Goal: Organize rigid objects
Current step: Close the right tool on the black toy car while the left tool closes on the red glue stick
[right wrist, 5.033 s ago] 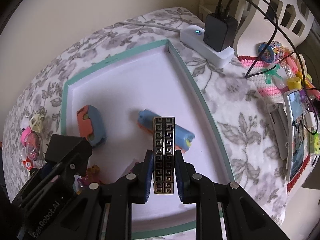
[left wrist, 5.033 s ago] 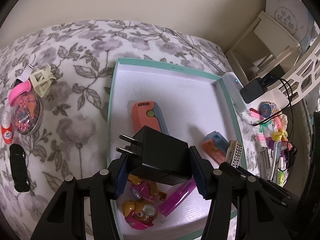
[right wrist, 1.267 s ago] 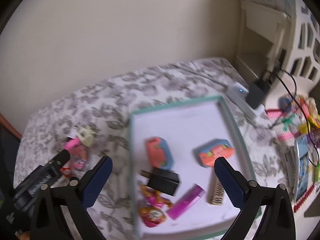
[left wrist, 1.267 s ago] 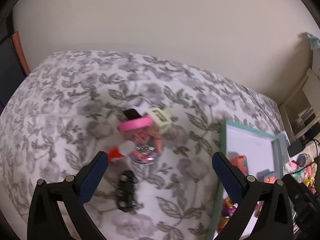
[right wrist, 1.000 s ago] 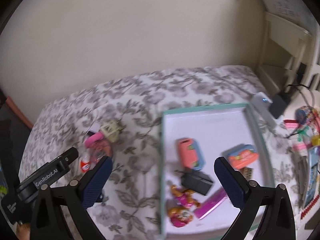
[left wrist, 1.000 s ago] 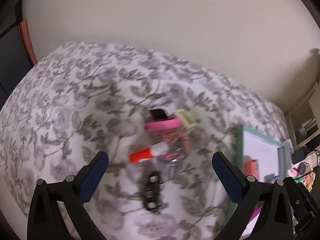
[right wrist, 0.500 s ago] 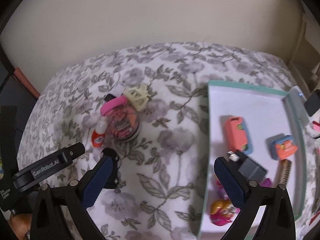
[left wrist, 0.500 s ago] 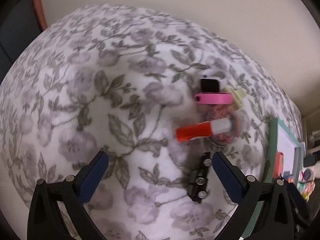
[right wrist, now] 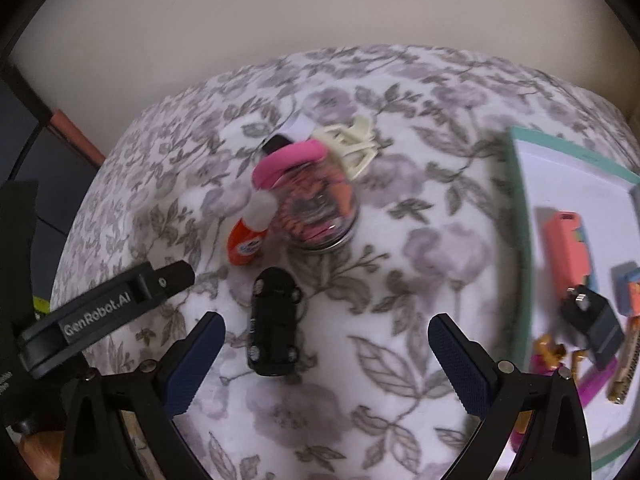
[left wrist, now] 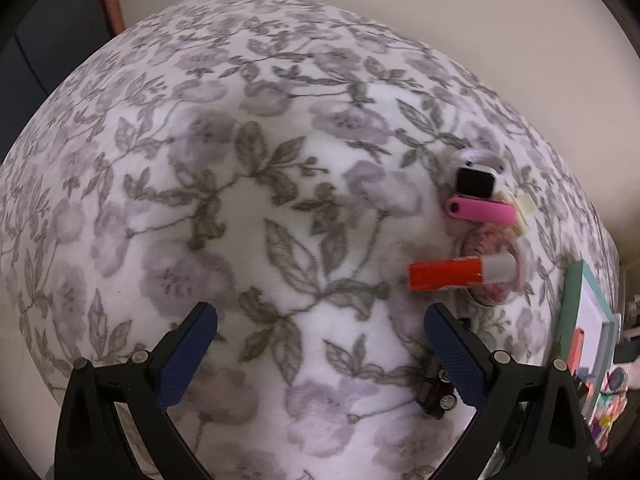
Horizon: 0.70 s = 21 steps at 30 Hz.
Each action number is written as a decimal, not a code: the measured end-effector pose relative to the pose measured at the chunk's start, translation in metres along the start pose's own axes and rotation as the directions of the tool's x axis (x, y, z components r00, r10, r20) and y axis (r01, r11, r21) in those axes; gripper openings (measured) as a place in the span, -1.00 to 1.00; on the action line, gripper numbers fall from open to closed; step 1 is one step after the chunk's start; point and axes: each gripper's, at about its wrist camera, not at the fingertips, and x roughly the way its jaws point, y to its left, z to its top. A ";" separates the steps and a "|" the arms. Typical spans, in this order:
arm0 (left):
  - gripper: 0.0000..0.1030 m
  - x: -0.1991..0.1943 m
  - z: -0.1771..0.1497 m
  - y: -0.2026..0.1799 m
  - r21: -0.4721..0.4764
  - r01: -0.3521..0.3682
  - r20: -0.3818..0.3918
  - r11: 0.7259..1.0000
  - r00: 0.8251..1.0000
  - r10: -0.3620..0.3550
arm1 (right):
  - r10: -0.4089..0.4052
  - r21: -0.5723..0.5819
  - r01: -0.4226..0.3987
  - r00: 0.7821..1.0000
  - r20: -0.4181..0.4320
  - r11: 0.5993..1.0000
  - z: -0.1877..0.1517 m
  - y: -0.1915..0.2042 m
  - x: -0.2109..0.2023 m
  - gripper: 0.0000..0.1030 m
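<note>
**Both grippers spread and empty over the floral bed**

We see the left gripper (left wrist: 320, 340) with its jaws wide apart, holding nothing, above the floral bedspread (left wrist: 248, 184). Our right gripper (right wrist: 326, 340) is spread just as wide and also empty, hanging over the black toy car (right wrist: 274, 320), which lies on the cover between its 2 fingers without touching either.

Just beyond the car sits a small cluster. The orange glue bottle (right wrist: 246, 240) with a white cap lies against the round clear jar (right wrist: 320, 216) of pink bits. A pink clip (right wrist: 286, 162) rests across the jar's far edge, a cream claw hair clip (right wrist: 354, 148) sits just beside it, and a small black-faced white device (left wrist: 476, 180) lies past the pink clip.

To the right is the teal-rimmed white tray (right wrist: 520, 240). Inside it we make out a coral phone-shaped case (right wrist: 566, 248), a black plug adapter (right wrist: 592, 320), a blue-and-orange item (right wrist: 628, 288) partly cut off by the frame, a patterned gold bar (right wrist: 624, 372), a magenta stick (right wrist: 596, 380) and a small doll figure (right wrist: 548, 354).
</note>
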 end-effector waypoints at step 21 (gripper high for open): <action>1.00 0.009 0.004 0.001 -0.025 0.073 -0.017 0.997 0.997 -0.073 | -0.087 -0.100 0.080 0.994 -0.060 0.992 -0.007 0.024 0.053 0.89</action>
